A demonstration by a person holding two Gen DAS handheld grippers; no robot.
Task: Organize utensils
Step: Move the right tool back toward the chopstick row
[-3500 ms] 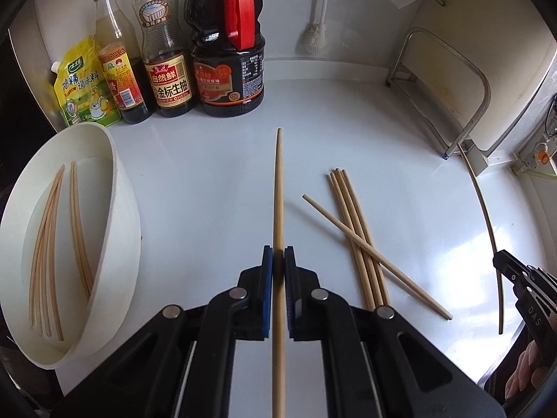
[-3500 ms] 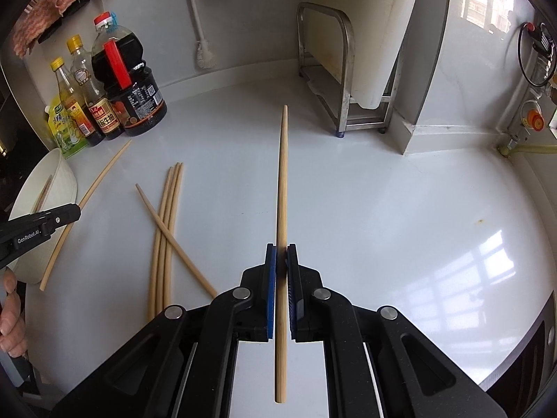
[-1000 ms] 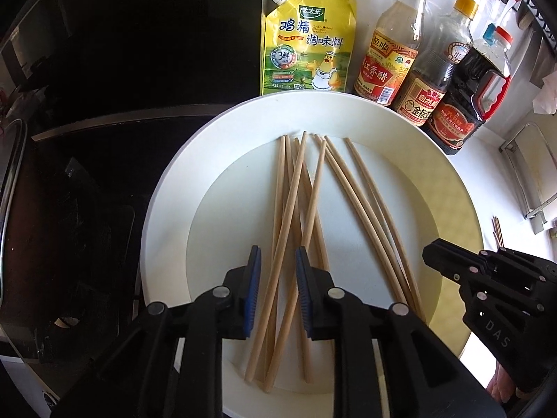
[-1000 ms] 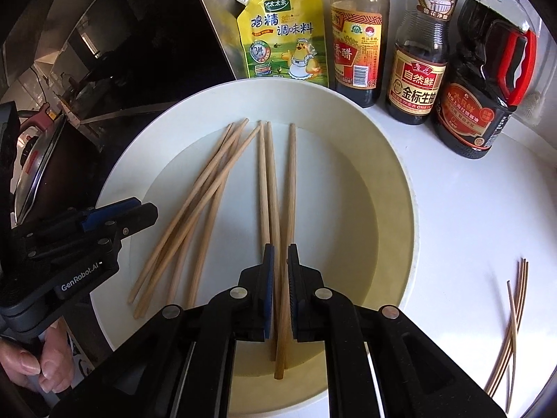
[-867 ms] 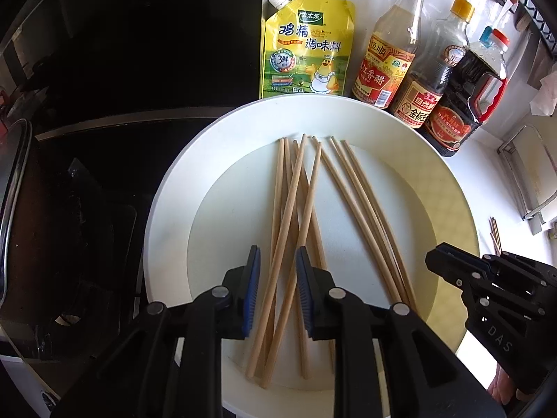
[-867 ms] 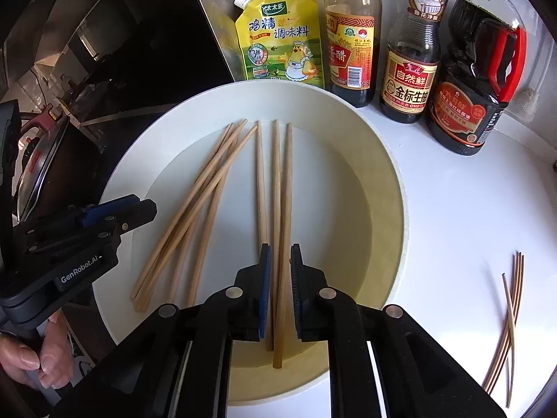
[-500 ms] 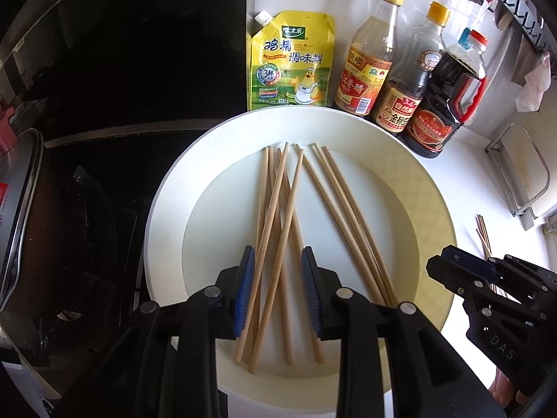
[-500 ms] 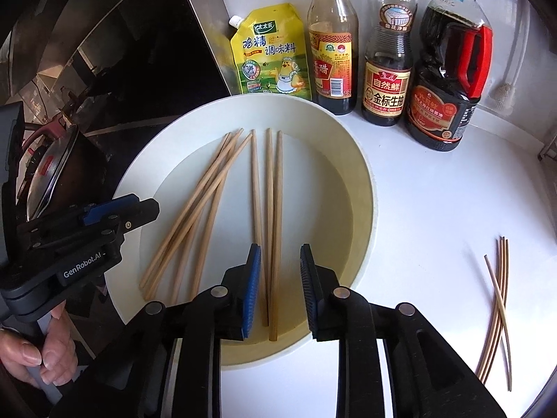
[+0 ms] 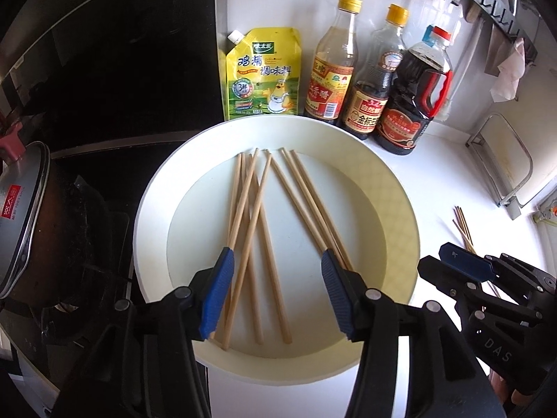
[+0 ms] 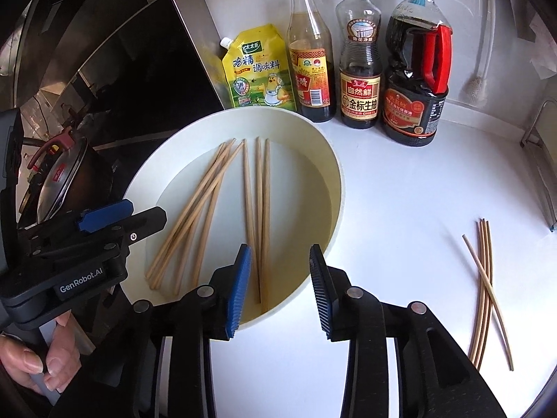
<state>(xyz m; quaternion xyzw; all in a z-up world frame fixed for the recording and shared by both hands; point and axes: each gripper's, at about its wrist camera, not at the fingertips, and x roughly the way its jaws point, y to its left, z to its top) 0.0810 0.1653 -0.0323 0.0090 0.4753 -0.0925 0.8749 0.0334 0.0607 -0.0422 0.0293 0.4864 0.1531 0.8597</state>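
Sauce bottles (image 10: 360, 69) and a yellow pouch (image 10: 259, 71) wall off the bowl's (image 10: 334, 188) far rim. A pot (image 9: 31, 216) crowds its left; bare white counter (image 10: 410, 216) lies open on its right.

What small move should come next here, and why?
Probably take the right gripper across to the four chopsticks left on the counter. Both grippers have just been opening and hold nothing, and the earlier chopsticks lie loose in the bowl.

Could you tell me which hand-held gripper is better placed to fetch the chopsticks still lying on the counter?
Right: the right hand-held gripper is open, empty and nearer the loose chopsticks.
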